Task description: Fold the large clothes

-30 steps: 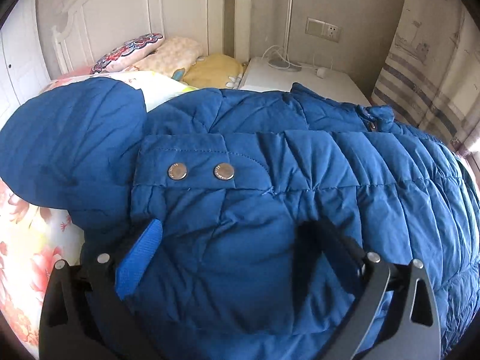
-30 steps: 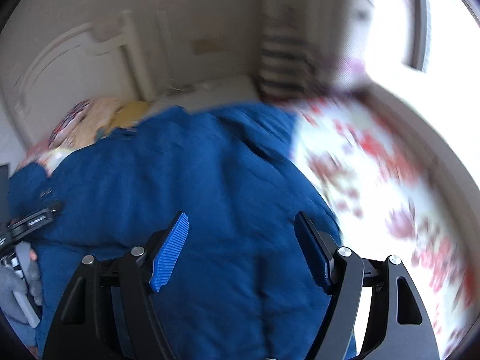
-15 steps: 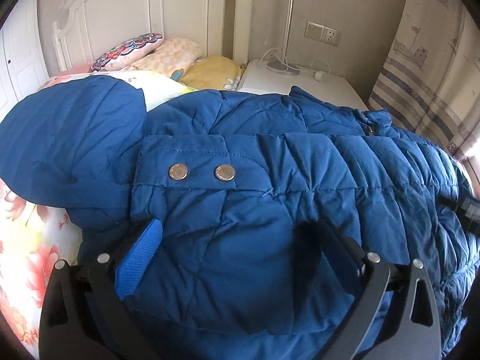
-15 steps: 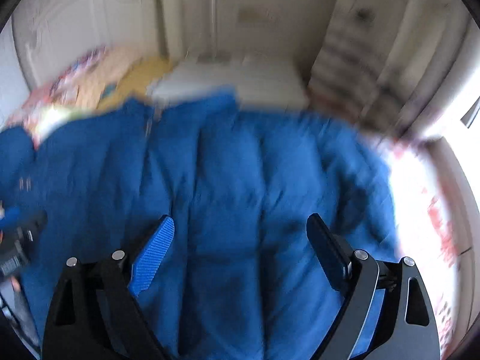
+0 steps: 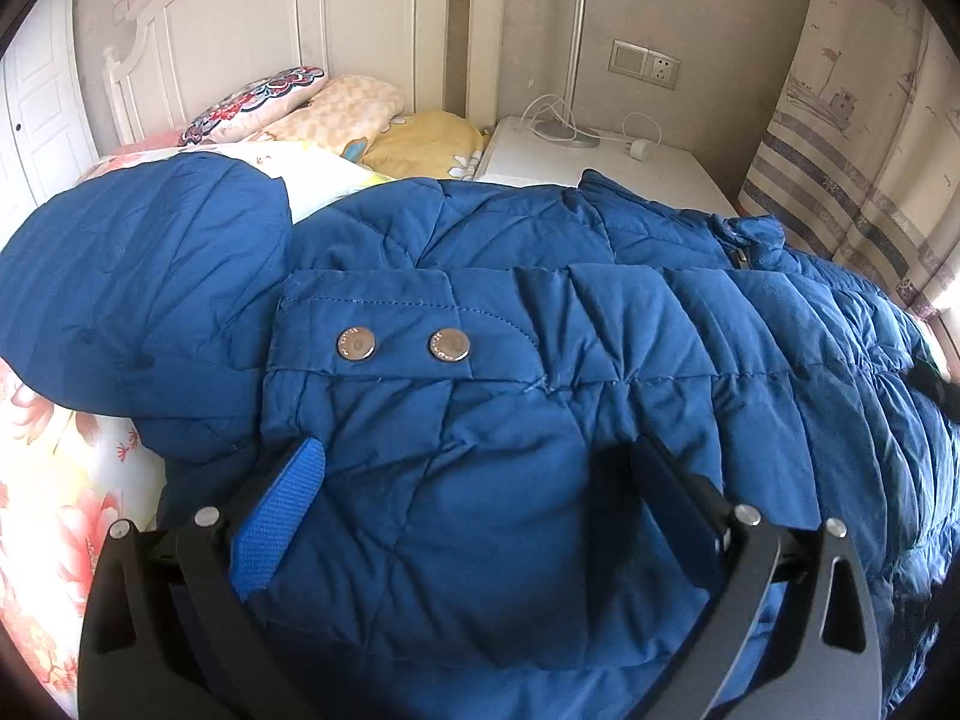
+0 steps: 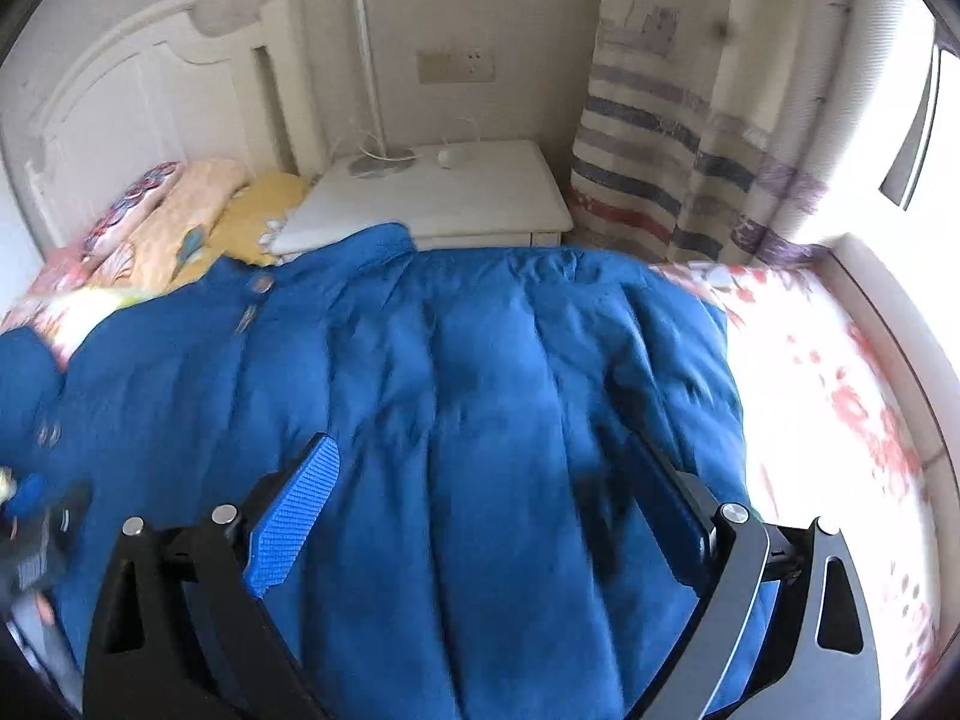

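Pillows (image 5: 336,108) by the headboard (image 5: 240,30), lamp (image 5: 570,60) on the nightstand (image 6: 432,198)

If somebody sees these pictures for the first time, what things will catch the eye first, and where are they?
The big blue quilted padded jacket fills the middle, spread over the floral bedsheet. On its folded sleeve shine two round metal snap buttons, just beyond the left gripper. Behind the bed stands a white bedside cabinet, beside a striped curtain.
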